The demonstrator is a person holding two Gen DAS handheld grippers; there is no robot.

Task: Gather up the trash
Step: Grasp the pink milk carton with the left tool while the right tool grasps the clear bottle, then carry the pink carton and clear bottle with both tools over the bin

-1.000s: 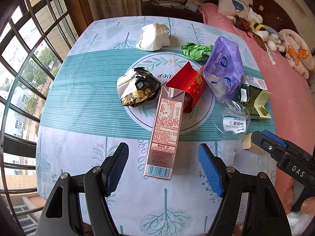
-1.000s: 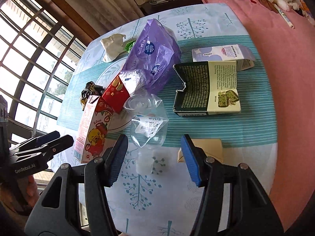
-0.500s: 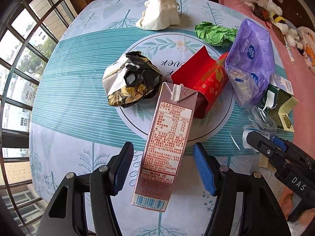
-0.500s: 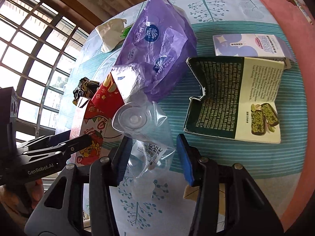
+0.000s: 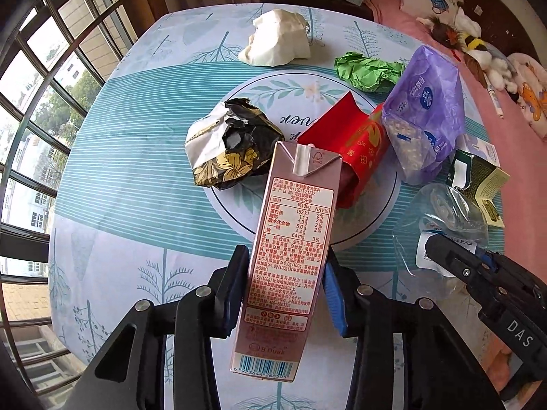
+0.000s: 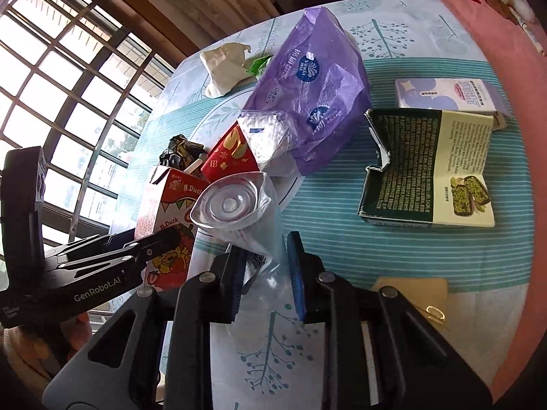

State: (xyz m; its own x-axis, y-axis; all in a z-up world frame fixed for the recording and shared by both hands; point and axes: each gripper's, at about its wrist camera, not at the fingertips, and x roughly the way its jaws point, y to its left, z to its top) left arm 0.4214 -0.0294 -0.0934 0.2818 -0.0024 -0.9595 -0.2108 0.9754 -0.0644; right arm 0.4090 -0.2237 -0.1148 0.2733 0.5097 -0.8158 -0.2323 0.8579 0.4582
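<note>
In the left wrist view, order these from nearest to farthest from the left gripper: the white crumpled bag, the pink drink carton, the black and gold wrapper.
1. pink drink carton, between the fingers of the left gripper.
2. black and gold wrapper, beyond the carton, on the left side.
3. white crumpled bag, near the table's far edge.

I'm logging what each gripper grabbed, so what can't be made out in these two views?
- Milk carton: left wrist view shows only its printed back; contents unknown.
- Clear plastic bottle: in the right wrist view its lower part is hidden between the fingers.
- Green wrapper: mostly hidden behind the purple bag.
</note>
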